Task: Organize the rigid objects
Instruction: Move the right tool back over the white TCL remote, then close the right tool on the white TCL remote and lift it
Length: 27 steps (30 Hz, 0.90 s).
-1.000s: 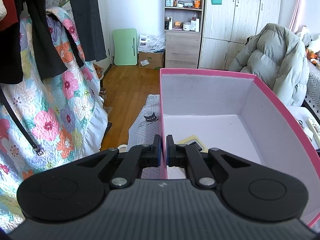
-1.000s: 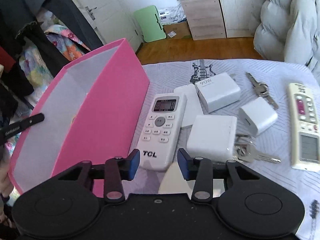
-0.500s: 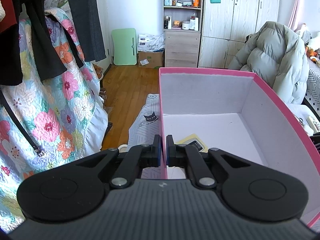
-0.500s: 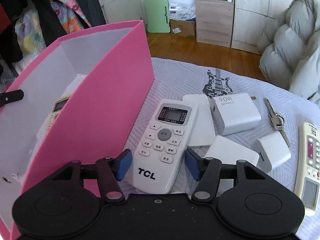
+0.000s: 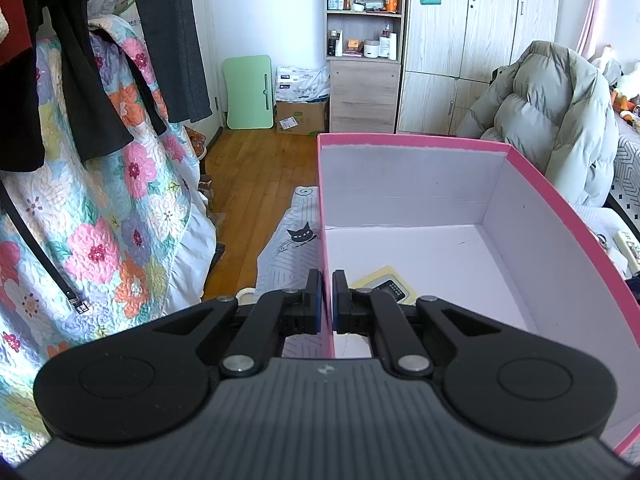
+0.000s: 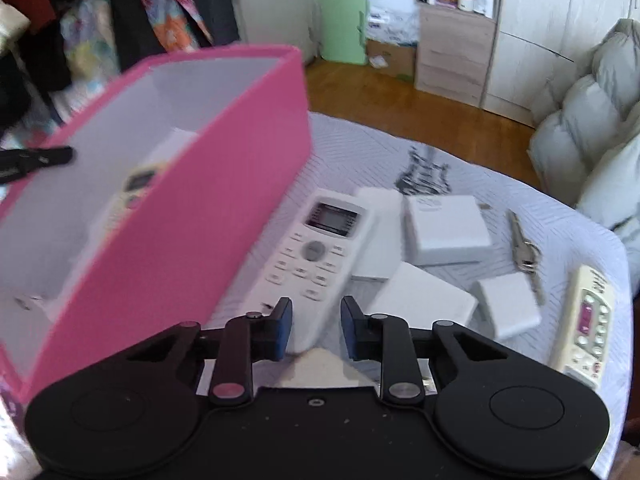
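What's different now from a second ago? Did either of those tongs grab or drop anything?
The right tongs moved forward, open, and now straddle the near end of the white remote without gripping it. Nothing was dropped. The left tongs stay clamped on the pink box wall, and the chargers and keys lie as before.

Upper left of the left wrist view, dark clothes (image 5: pixel 168 40) hang over a floral quilt (image 5: pixel 100 220) that drapes down the whole left side. Centre frame, bare wooden floor (image 5: pixel 256 168) runs back to a green board (image 5: pixel 249 94) leaning on the white wall, with a cardboard box (image 5: pixel 301 117) just beside it. Top centre, a shelf unit (image 5: pixel 363 20) holds bottles and jars, wooden wardrobe doors (image 5: pixel 480 40) to its right. At the right edge, a puffy grey jacket (image 5: pixel 560 120) sits slumped. In the right wrist view, a pale patterned cloth (image 6: pixel 440 152) with a guitar print covers the surface.
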Motion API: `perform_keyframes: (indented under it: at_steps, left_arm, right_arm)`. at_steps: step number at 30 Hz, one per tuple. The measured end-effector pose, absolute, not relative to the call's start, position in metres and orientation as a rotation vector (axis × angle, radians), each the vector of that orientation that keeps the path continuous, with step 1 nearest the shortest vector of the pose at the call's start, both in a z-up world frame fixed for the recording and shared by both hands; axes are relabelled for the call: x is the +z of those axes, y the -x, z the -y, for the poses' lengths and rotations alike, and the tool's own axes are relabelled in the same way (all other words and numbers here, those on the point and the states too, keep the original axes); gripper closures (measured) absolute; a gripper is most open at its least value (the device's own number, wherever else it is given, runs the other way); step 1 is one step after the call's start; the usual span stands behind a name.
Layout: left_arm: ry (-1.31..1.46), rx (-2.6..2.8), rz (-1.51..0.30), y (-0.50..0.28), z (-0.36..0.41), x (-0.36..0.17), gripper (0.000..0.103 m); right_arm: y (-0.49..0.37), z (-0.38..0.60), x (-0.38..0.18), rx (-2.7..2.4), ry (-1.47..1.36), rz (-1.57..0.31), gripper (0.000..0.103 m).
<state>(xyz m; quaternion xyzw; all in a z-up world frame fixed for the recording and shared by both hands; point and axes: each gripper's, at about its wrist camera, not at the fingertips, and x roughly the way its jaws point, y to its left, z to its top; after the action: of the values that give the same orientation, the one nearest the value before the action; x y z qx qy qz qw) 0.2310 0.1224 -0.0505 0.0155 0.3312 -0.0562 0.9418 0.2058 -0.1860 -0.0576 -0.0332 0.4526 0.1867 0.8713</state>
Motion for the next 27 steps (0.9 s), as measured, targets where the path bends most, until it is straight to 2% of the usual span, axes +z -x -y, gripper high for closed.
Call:
perform_keyframes:
  at_steps: [3,6,9,17,20,22,23,24,25,27]
  left_arm:
    - [-0.035,-0.115,-0.676,-0.231,-0.123,-0.05,0.099]
    - [-0.031,-0.115,-0.676,-0.231,-0.123,-0.05,0.099]
    - [-0.033,-0.115,-0.676,-0.232,-0.123,-0.05,0.099]
    - [-0.04,-0.115,-0.679,-0.232,-0.123,-0.05,0.099]
    - [-0.039,-0.117,-0.68,-0.232,-0.124,-0.05,0.099]
    - [-0.045,-0.115,-0.68,-0.232,-0.124,-0.051,0.099]
    - [-0.044,-0.116,-0.681,-0.232,-0.125,-0.051,0.099]
    - [-0.042,-0.117,-0.68,-0.232,-0.125,-0.051,0.099]
    - [-0.038,-0.118,-0.68,-0.232,-0.125,-0.051,0.099]
    - [-0.039,-0.119,-0.681,-0.232,-0.125,-0.051,0.099]
  right_arm:
    - [-0.196,0.174,-0.06,0.393,0.15,-0.924,0.048]
    - [-0.187,0.165,-0.065,0.429,0.196,-0.908,0.045]
    - [-0.181,0.158,-0.071,0.431,0.245,-0.883,0.032]
    - [-0.179,0.144,-0.087,0.369,0.368,-0.776,0.026]
    - [-0.181,0.15,-0.085,0.365,0.355,-0.779,0.03]
    - [-0.182,0.155,-0.082,0.366,0.323,-0.813,0.046]
    - [-0.183,0.159,-0.079,0.347,0.312,-0.82,0.049]
    - [-0.183,0.165,-0.075,0.327,0.288,-0.828,0.058]
    - [-0.185,0.171,-0.072,0.316,0.258,-0.838,0.061]
    - [-0.188,0.181,-0.067,0.328,0.179,-0.855,0.061]
